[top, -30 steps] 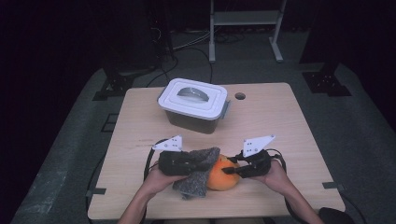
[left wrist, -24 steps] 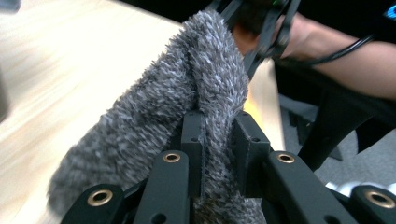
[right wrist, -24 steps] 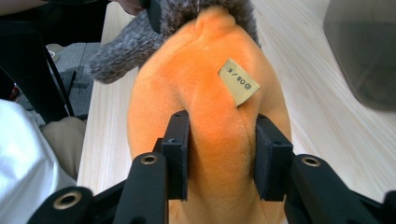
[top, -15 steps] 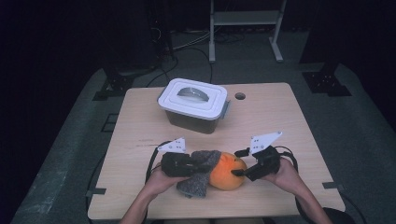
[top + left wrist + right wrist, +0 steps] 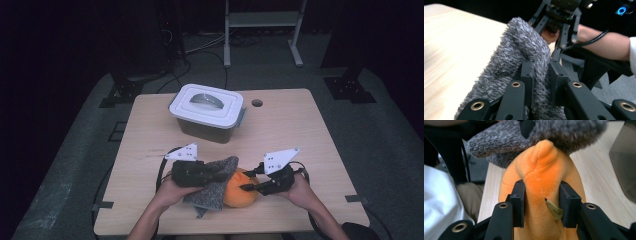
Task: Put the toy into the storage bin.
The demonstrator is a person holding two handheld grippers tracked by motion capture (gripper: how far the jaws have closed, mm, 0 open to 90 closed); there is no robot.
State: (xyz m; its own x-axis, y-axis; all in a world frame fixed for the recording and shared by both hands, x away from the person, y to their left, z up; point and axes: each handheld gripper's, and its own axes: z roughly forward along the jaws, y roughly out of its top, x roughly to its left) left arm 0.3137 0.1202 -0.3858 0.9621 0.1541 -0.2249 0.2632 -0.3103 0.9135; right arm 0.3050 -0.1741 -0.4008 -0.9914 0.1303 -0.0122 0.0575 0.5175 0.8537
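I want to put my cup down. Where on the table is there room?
Bare wood lies left of the lidded box, and right of it around the small hole. The table's right side is free too. The near middle is crowded: both grippers, the grey cloth and orange plush toy.

No readable text shows on anything here.
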